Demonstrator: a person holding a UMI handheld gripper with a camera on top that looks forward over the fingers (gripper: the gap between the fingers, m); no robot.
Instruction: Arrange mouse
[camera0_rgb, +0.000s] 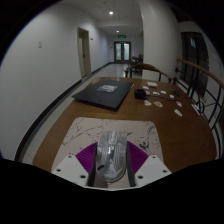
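Note:
A clear, translucent mouse (111, 155) stands between my fingers, over a white mouse mat (90, 131) on the brown table (160, 120). The purple pads (85, 157) press against both its sides. My gripper (111, 170) is shut on the mouse. Whether the mouse rests on the mat or is held just above it cannot be told.
A dark laptop or flat black pad (105, 94) lies beyond the mat. Several small white items (158, 97) lie scattered at the far right of the table. A chair (196, 85) stands at the right. A corridor with doors (122, 50) lies beyond.

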